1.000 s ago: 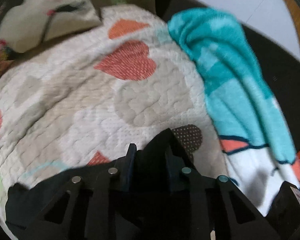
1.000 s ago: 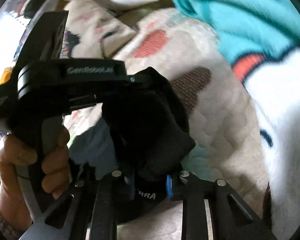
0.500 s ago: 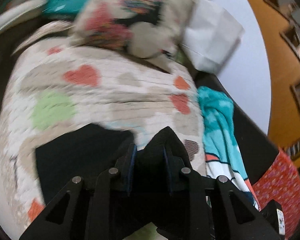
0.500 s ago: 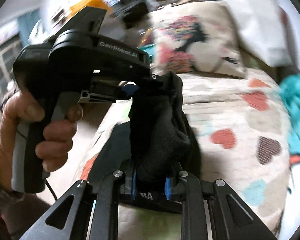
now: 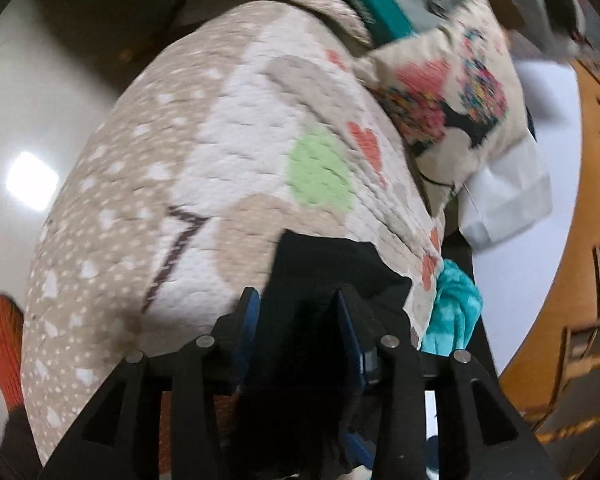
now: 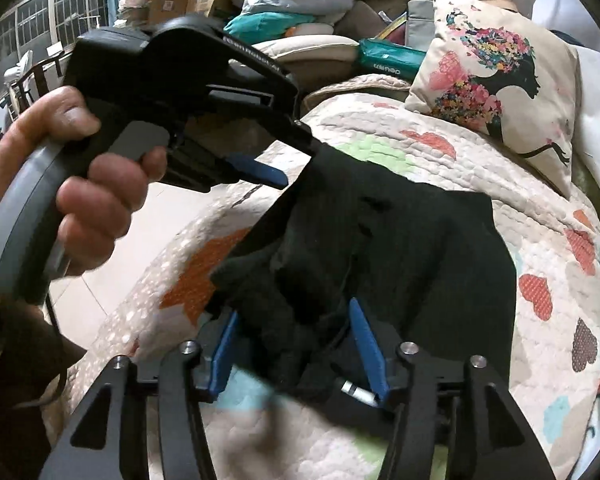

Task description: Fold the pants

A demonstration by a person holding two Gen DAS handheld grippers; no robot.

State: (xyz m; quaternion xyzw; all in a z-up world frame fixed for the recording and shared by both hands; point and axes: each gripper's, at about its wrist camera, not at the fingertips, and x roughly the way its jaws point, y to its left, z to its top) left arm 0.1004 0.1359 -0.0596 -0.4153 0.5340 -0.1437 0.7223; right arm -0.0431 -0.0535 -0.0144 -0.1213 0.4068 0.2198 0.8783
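Black pants (image 6: 400,248) lie doubled on heart-print quilt (image 6: 548,240), long axis running from both grippers toward floral cushion (image 6: 496,76). Fabric dark, bunched at near end. Right hand-held gripper (image 6: 296,340) and left hand-held gripper (image 5: 296,320): jaws just opening, apart, cloth loose between them.

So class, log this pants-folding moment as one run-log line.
stage: releasing fold | left gripper: just opening, pants between fingers | right gripper: just opening, fabric loose between fingers | pants on quilt
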